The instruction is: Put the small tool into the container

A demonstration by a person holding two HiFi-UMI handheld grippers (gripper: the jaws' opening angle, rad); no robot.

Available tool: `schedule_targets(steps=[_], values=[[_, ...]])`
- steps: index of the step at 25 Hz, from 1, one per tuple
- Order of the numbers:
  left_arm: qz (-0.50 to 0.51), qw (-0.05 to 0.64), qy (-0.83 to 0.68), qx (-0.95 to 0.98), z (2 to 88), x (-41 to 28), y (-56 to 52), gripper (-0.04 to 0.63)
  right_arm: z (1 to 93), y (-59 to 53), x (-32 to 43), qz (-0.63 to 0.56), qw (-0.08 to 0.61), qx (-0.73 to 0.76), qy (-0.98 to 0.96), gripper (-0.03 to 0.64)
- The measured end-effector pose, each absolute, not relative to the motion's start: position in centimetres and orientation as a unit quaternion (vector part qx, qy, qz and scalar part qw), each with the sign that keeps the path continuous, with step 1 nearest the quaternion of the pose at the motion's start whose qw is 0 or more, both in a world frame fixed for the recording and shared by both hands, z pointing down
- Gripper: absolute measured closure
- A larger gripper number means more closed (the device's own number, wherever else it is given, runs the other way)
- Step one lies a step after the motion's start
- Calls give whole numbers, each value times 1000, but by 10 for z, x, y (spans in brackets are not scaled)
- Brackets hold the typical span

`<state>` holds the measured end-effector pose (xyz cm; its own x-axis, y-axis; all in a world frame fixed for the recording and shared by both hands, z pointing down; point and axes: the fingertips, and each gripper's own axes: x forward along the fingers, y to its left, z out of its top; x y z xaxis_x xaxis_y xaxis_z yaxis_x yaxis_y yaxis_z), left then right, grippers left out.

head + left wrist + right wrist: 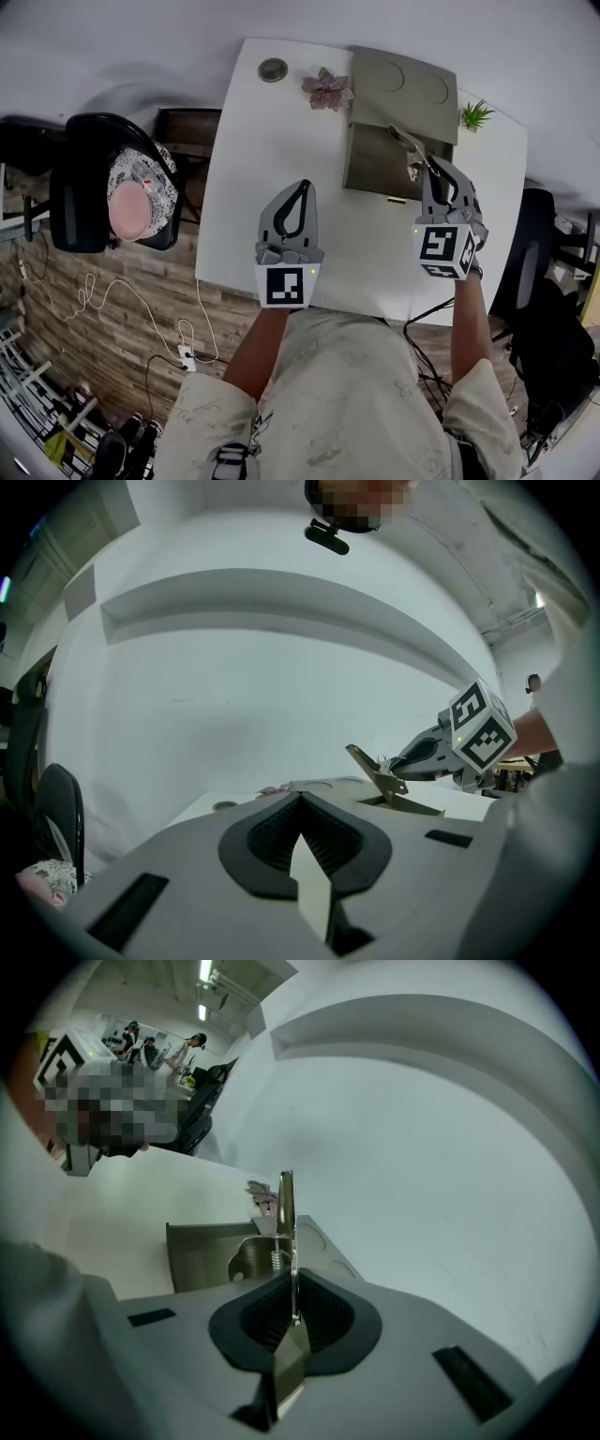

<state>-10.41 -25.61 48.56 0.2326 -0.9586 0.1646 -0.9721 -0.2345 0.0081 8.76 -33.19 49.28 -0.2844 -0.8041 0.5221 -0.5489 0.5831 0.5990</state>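
Gripping the small tool (285,1206), which juts ahead of its jaws over the open container (199,1252), the right gripper (292,1309) should sink below the rim before releasing — left gripper (302,808) shut, empty.

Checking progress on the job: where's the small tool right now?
In the head view, the small tool is on the right, clamped in the right gripper and held over the right part of the open grey container.

Left gripper (302,187) jaws together, empty; right gripper (433,171) jaws pinching small tool (409,146).
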Motion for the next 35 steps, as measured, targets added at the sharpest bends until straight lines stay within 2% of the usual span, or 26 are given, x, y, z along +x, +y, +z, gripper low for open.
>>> schedule_targets(steps=[16, 35], values=[[64, 84, -617, 780, 504, -108, -266, 590, 545, -339, 78, -208, 563, 323, -731, 601], [60, 93, -610, 785, 513, -103, -267, 590, 575, -358, 80, -223, 639, 312, -667, 601]])
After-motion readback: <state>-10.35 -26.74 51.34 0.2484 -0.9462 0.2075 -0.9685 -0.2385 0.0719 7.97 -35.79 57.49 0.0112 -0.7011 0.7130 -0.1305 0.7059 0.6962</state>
